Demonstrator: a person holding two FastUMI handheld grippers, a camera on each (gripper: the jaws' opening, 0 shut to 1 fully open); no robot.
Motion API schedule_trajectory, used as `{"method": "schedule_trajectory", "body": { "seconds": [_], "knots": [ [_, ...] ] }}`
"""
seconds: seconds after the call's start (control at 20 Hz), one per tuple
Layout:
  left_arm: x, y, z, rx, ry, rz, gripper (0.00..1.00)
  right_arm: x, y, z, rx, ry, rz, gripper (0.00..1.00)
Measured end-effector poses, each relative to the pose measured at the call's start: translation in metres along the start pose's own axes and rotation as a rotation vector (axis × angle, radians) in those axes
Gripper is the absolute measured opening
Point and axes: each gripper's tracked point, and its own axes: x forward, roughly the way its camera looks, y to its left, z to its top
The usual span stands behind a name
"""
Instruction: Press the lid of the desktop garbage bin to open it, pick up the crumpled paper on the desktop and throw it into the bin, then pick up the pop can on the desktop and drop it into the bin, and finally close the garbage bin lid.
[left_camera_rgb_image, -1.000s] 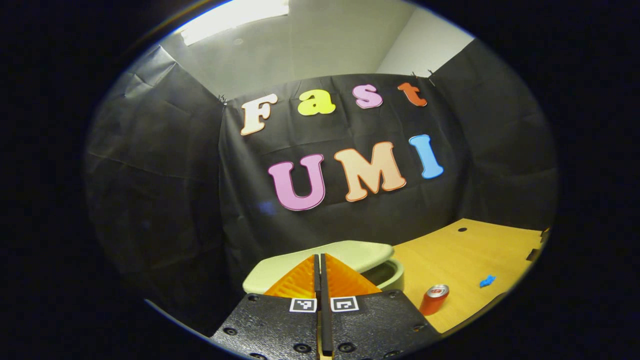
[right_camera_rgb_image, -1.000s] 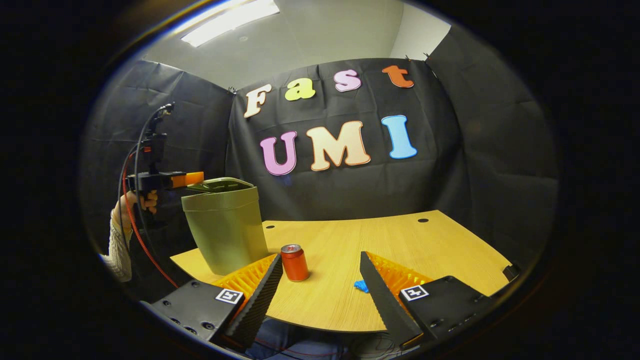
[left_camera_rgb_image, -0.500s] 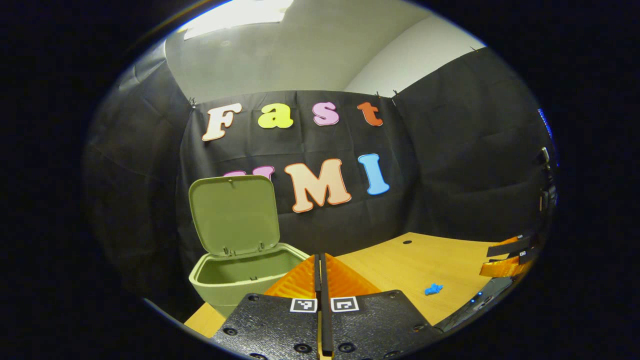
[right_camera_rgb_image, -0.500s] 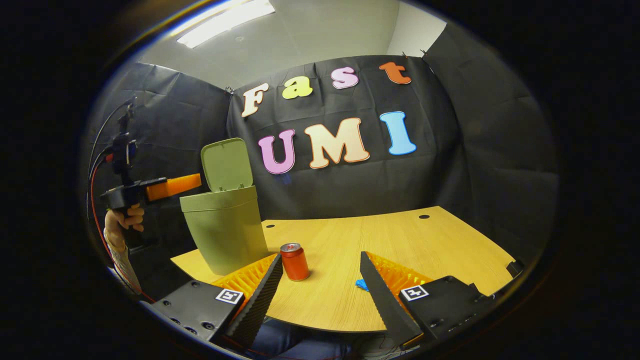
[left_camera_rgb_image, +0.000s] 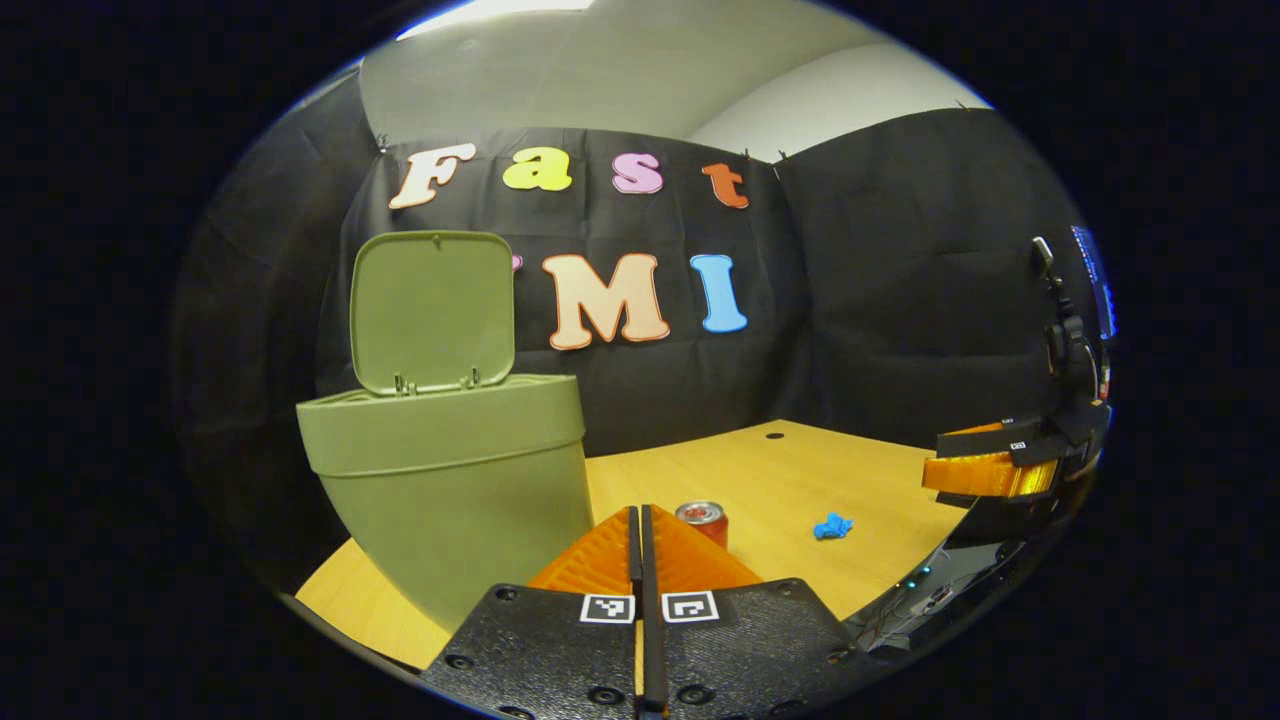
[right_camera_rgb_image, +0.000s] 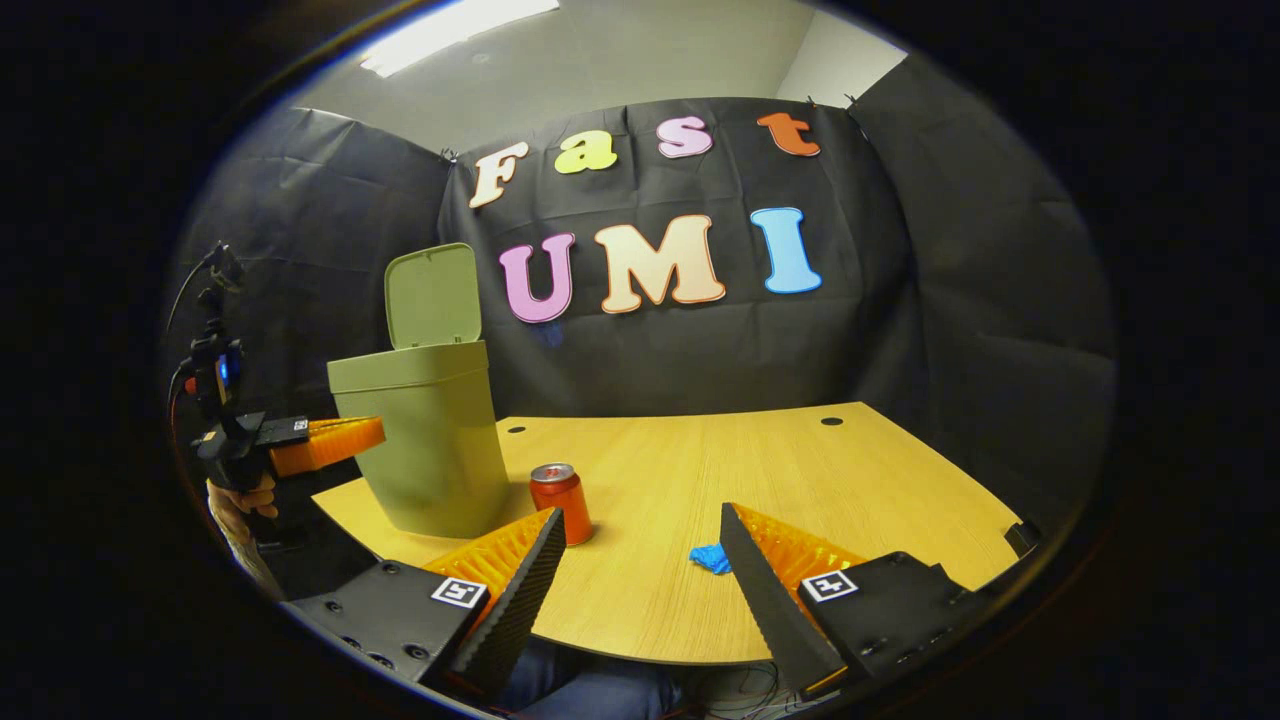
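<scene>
Left gripper view: the green garbage bin (left_camera_rgb_image: 450, 470) stands at the left end of the wooden counter (left_camera_rgb_image: 800, 480), its lid (left_camera_rgb_image: 432, 310) swung upright, so the opening step looks done. The left gripper (left_camera_rgb_image: 640, 540) has its fingers pressed together with nothing between them, low beside the bin. Just past its tips sits the red pop can (left_camera_rgb_image: 702, 518), upright; farther right lies the crumpled paper (left_camera_rgb_image: 832, 525), a small blue wad. The right gripper (left_camera_rgb_image: 985, 470) shows at the far right edge.

Right gripper view: the right gripper (right_camera_rgb_image: 640, 560) is spread wide and empty above the counter's near edge. The paper (right_camera_rgb_image: 710, 557) lies just inside its right finger, the can (right_camera_rgb_image: 560, 502) near its left finger, both untouched (so both drops and the lid closing remain). The bin (right_camera_rgb_image: 425, 440) stands behind at left, lid (right_camera_rgb_image: 433, 297) up, with the left gripper (right_camera_rgb_image: 330, 443), held in a hand (right_camera_rgb_image: 240, 500), beside it
</scene>
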Motion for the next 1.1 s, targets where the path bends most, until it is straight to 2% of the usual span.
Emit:
{"method": "schedule_trajectory", "body": {
  "seconds": [0.3, 0.35, 0.4, 0.45, 0.55, 0.6, 0.7, 0.75, 0.85, 0.9, 0.95, 1.05, 1.1],
  "knots": [
    [-0.002, 0.011, -0.025, 0.003, 0.029, 0.013, 0.0, 0.033, -0.016, -0.024, -0.038, 0.086, -0.04, 0.98],
    [-0.001, 0.014, -0.029, 0.012, 0.047, 0.016, 0.03, 0.037, -0.019, -0.026, -0.034, 0.105, -0.044, 0.98],
    [0.0, 0.016, -0.031, 0.017, 0.055, 0.023, 0.12, 0.042, -0.021, -0.026, -0.031, 0.113, -0.049, 0.98],
    [0.0, 0.018, -0.032, 0.01, 0.056, 0.024, 0.15, 0.046, -0.025, -0.025, -0.032, 0.123, -0.054, 0.96],
    [0.0, 0.014, -0.034, 0.007, 0.065, 0.01, 0.21, 0.058, -0.032, -0.029, -0.041, 0.152, -0.066, 0.98],
    [0.0, 0.014, -0.033, 0.013, 0.064, 0.01, 0.3, 0.065, -0.035, -0.032, -0.051, 0.176, -0.073, 0.98],
    [0.002, 0.011, -0.036, 0.017, 0.072, -0.003, 0.36, 0.082, -0.04, -0.047, -0.08, 0.246, -0.062, 0.98],
    [0.002, 0.009, -0.038, 0.014, 0.078, -0.009, 0.46, 0.089, -0.042, -0.054, -0.088, 0.282, -0.053, 0.98],
    [0.002, 0.003, -0.043, 0.012, 0.09, -0.028, 0.46, 0.103, -0.043, -0.066, -0.095, 0.359, -0.04, 0.99],
    [0.002, 0.002, -0.045, 0.022, 0.098, -0.033, 0.56, 0.11, -0.043, -0.07, -0.104, 0.389, -0.039, 0.95],
    [0.003, 0.001, -0.047, 0.035, 0.106, -0.037, 0.63, 0.115, -0.043, -0.075, -0.117, 0.409, -0.039, 0.99],
    [0.006, -0.002, -0.051, 0.05, 0.116, -0.047, 0.9, 0.123, -0.047, -0.082, -0.141, 0.442, -0.045, 0.99],
    [0.006, -0.002, -0.053, 0.052, 0.123, -0.049, 0.94, 0.127, -0.048, -0.086, -0.15, 0.458, -0.047, 0.99]
  ]
}}
